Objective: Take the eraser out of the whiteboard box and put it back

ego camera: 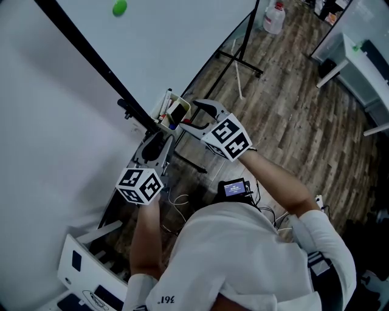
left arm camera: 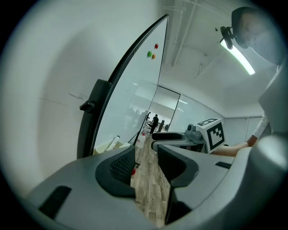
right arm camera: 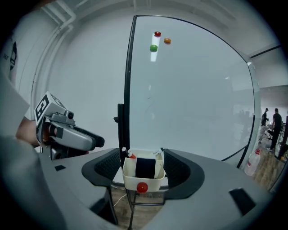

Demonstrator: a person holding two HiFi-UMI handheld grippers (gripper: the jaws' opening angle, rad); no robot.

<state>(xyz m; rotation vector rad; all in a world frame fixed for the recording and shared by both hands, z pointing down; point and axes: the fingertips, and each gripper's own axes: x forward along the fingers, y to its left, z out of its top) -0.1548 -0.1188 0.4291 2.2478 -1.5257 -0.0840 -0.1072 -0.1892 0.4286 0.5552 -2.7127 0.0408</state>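
The white whiteboard box (ego camera: 169, 102) hangs at the whiteboard's lower edge, and the dark eraser (ego camera: 177, 113) stands upright inside it beside some markers. In the right gripper view the box (right arm camera: 155, 181) sits between the jaws with the eraser (right arm camera: 145, 167) showing over its rim. My right gripper (ego camera: 192, 115) is open, one jaw at each side of the box, touching nothing that I can see. My left gripper (ego camera: 158, 142) is lower, near the board's frame. Its jaws (left arm camera: 145, 157) are a narrow gap apart with only floor showing between them.
The whiteboard (ego camera: 152, 36) fills the upper left, with a green magnet (ego camera: 120, 7) and a black frame bar (ego camera: 91, 58). Its stand legs (ego camera: 240, 61) cross the wood floor. A bottle (ego camera: 275, 17) and a white table (ego camera: 364, 67) stand far right. A red magnet (right arm camera: 142, 187) sticks to the box front.
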